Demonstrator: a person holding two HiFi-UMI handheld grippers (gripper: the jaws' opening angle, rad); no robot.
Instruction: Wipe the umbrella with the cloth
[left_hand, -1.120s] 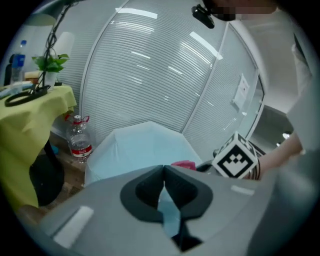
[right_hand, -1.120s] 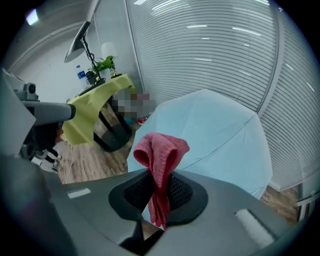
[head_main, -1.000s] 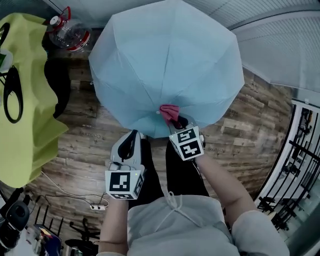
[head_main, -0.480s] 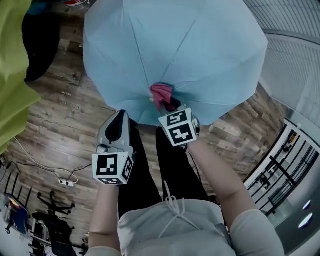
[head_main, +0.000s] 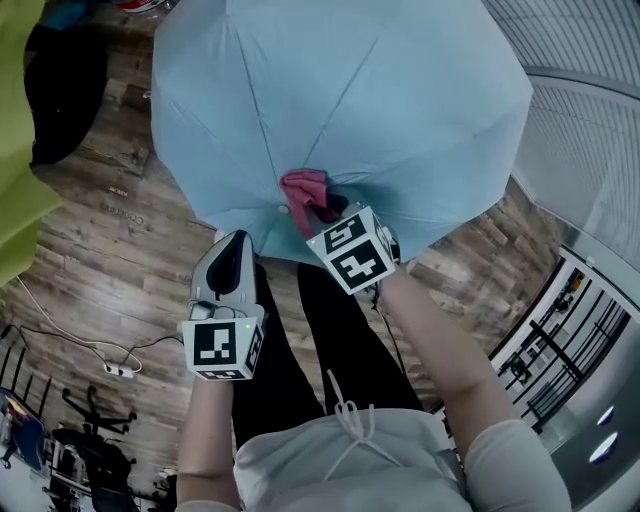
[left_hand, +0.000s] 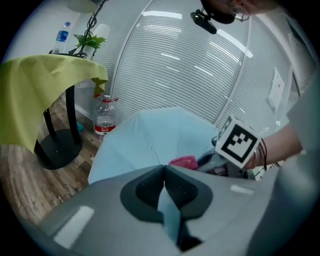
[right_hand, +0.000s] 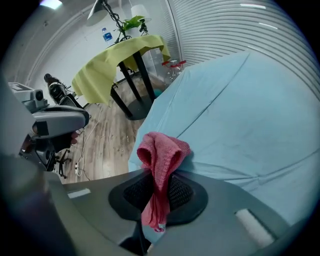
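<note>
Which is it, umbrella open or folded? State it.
Open: the umbrella has its panels spread wide and taut. The left gripper pinches its edge; the right gripper holds the cloth against it.

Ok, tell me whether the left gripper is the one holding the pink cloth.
No, the cloth is clamped in the right gripper, while the left gripper pinches the edge of the umbrella.

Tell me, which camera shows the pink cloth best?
The right gripper view: the cloth is close up, clamped between the jaws. Head view: a small pink lump against the umbrella. Left gripper view: a distant sliver.
</note>
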